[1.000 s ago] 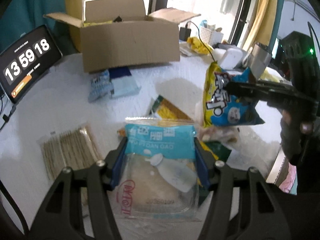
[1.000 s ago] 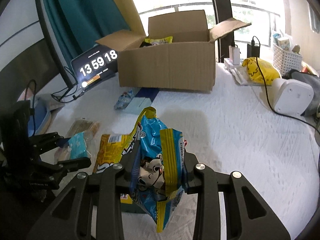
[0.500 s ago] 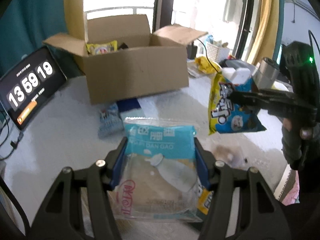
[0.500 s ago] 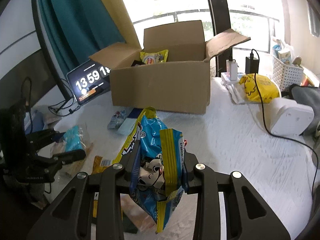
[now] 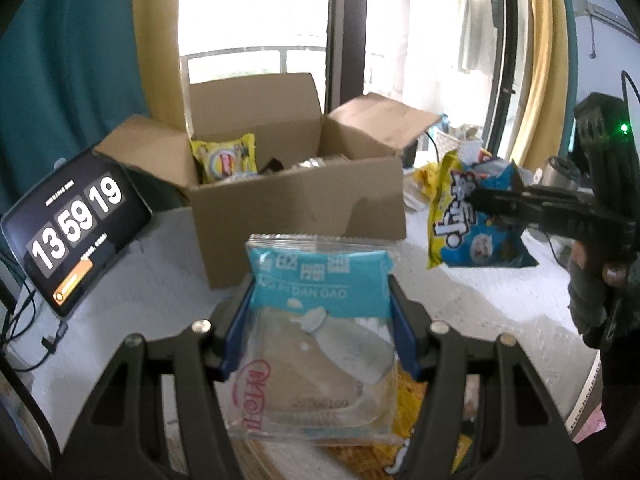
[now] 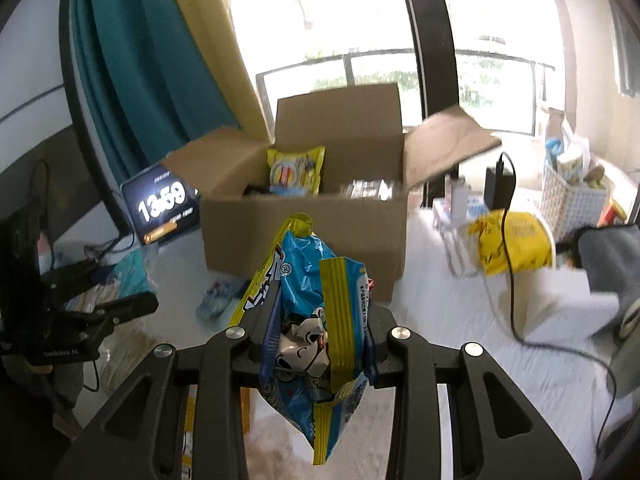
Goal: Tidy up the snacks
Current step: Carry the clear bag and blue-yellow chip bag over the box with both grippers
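We hold left gripper [image 5: 320,320] clamped on clear cake pack [image 5: 316,344], right gripper [image 6: 318,340] clamped on crinkly blue-yellow bag [image 6: 316,320]; open-flapped cardboard box [image 6: 304,236] ahead.

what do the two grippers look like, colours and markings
Both are matte black frames with cut-out triangular arms and silver round bolts. The left gripper and right gripper have blue pads inside the fingers. Seen from the left camera, the right one shows a green light.
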Demonstrator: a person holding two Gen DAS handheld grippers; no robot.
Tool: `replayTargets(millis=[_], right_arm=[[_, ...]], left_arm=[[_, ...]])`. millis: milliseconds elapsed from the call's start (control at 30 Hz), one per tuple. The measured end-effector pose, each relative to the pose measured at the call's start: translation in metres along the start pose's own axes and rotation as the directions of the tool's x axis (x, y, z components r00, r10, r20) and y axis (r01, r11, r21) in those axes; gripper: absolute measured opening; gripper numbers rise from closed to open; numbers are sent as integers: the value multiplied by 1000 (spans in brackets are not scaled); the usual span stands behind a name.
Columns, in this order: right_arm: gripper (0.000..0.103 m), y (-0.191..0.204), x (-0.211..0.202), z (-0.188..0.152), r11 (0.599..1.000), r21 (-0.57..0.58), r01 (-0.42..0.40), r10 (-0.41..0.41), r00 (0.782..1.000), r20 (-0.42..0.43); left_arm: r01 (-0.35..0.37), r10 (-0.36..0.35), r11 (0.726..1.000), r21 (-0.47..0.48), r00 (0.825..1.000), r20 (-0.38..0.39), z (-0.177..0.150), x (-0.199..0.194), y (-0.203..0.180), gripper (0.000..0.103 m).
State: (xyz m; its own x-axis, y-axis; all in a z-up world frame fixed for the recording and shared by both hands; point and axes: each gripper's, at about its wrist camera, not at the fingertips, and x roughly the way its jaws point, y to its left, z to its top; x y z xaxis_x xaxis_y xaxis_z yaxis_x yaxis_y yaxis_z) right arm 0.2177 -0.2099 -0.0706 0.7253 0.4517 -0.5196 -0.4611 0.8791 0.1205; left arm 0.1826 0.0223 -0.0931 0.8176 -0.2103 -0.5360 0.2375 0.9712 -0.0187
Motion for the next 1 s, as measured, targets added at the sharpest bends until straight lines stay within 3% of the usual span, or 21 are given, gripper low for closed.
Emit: replayTargets(millis=[400, 800, 1000], right_arm=[[35, 2, 18, 55, 1000, -24, -10, 12, 997, 77], [35, 8, 64, 124, 1000, -23, 12, -10, 993, 117], [35, 1, 92, 151, 998, 12, 62, -63, 992, 109]], left_arm=[[-54, 52, 998, 20, 994, 97, 49, 0, 24, 62], [-44, 45, 999, -10, 984, 174, 104, 14, 64, 62], [-3, 17, 996, -88, 986, 164, 125, 25, 95, 62]])
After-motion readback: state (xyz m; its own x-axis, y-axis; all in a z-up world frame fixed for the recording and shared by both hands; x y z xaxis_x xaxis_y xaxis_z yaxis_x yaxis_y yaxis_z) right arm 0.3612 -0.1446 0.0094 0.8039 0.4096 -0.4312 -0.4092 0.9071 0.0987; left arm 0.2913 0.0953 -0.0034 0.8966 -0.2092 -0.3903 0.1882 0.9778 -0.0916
